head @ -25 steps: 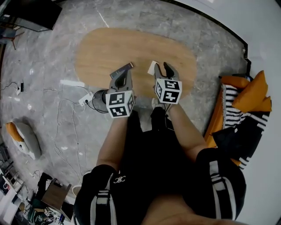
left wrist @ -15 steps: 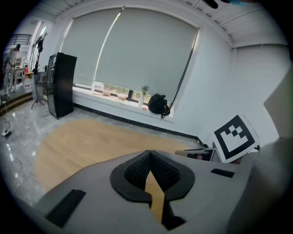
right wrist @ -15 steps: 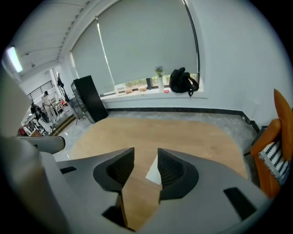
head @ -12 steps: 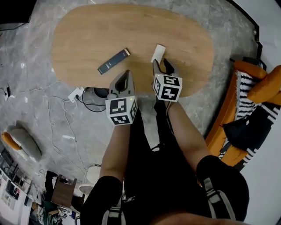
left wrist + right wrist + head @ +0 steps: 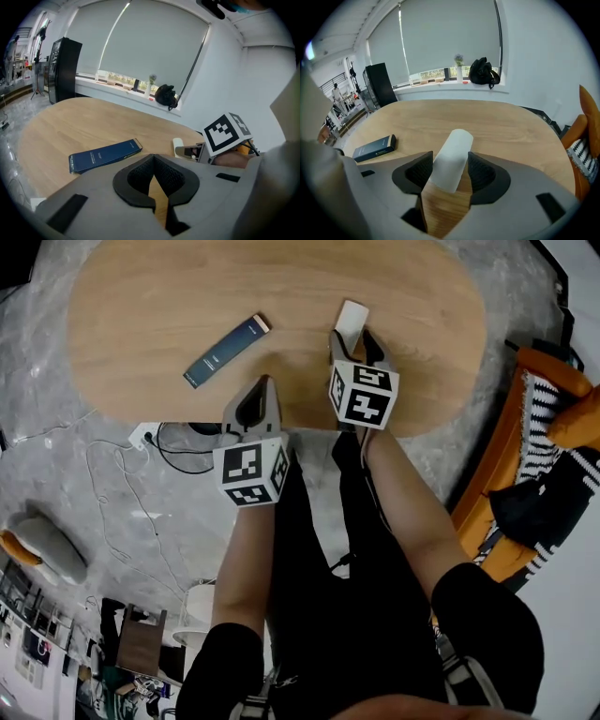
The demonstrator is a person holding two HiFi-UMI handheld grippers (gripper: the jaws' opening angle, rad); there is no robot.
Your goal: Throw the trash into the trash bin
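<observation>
1. My right gripper (image 5: 355, 341) straddles the white roll (image 5: 451, 157), the trash lying on the oval tabletop (image 5: 281, 282). Its fingers have just been opening and now stand spread on either side of the roll, not pinching it.
2. My left gripper (image 5: 253, 405) hangs over the tabletop's near edge, fingers pressed together at the tips with nothing between them. The dark blue box (image 5: 225, 351) lies apart, up and to its left.
3. The roll is round and points away along my fingers. If I close off-centre, it will likely squirt forward or roll aside.
4. A dark round shape (image 5: 192, 430) under the tabletop's edge may be the bin, but I cannot tell. A weak pinch could drop the roll among the floor cables (image 5: 117, 512).
</observation>
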